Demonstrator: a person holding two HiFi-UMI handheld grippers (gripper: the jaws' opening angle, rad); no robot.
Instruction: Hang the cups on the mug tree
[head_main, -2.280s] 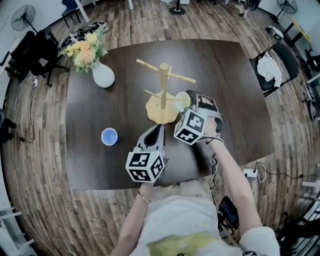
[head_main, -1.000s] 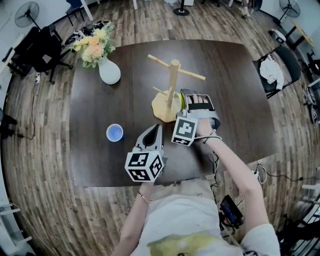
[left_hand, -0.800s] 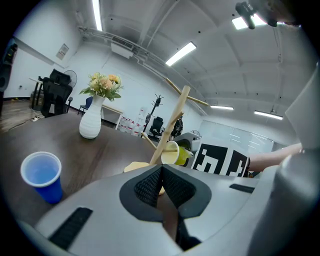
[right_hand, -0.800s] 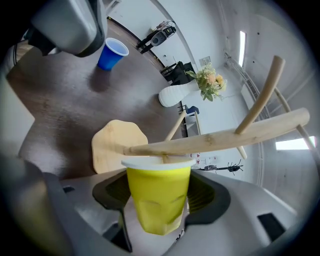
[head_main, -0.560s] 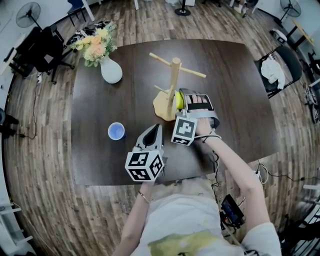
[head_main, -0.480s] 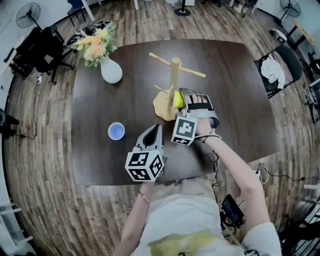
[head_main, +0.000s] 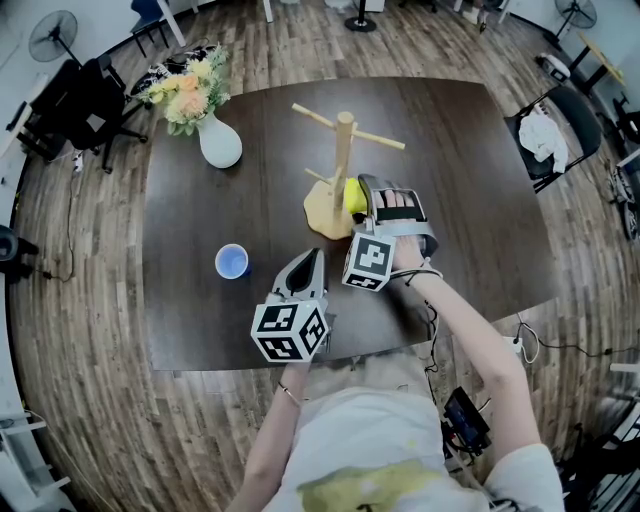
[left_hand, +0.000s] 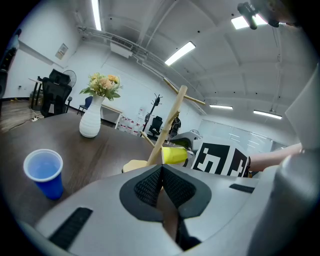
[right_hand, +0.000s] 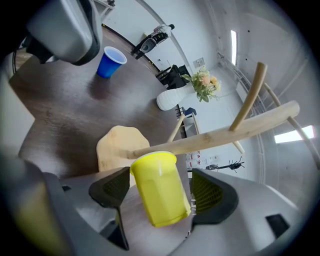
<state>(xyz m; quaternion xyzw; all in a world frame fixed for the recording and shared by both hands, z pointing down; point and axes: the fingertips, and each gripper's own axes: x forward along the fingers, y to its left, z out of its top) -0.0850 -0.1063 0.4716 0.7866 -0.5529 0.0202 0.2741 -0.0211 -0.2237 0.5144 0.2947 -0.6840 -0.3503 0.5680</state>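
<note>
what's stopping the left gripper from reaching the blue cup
Likely yes, it can reach: the blue cup stands left of the left gripper with nothing between. Its shut jaws must open first.

Office: swivel chairs (head_main: 85, 105), strip lights (left_hand: 178, 52)

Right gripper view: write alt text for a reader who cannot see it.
The jaws of the right gripper have just been opening, with a yellow cup between them, its mouth toward the mug tree. Behind, on the table, stand a blue cup and a white vase of flowers.

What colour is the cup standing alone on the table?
Blue. The small blue plastic cup shows best in the left gripper view.
</note>
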